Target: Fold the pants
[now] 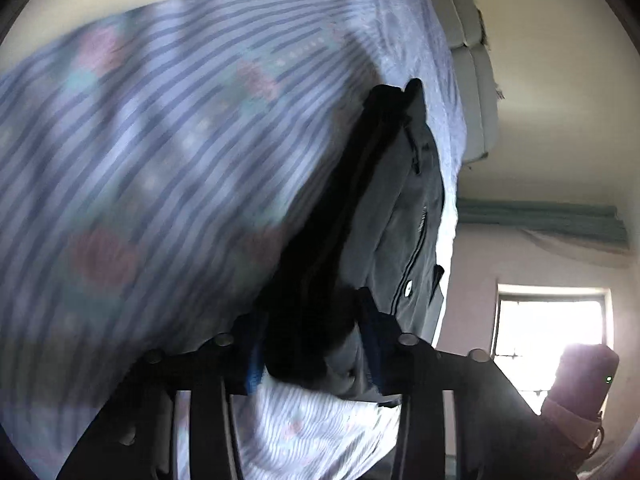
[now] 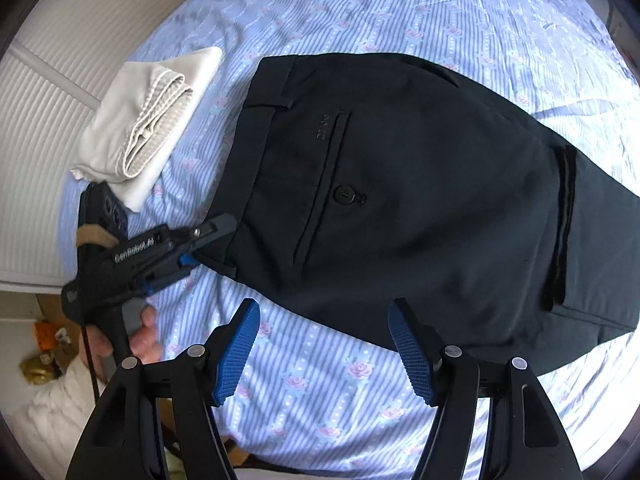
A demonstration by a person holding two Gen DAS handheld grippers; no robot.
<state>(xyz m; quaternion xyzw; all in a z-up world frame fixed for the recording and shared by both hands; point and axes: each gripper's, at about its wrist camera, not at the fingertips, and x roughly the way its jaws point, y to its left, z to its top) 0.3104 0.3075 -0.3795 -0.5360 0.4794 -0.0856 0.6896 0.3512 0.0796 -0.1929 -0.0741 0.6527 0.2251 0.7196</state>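
Note:
Dark navy pants lie flat on the striped bed sheet, back pocket and button up, waistband to the left. My left gripper reaches in from the left and is shut on the waistband's near corner. In the left wrist view the left gripper holds the dark fabric between its blue pads. My right gripper is open and empty, hovering over the sheet just short of the pants' near edge.
A folded cream garment lies on the sheet to the left of the pants. A white ribbed headboard or wall panel borders the bed at left. A bright window shows in the left wrist view.

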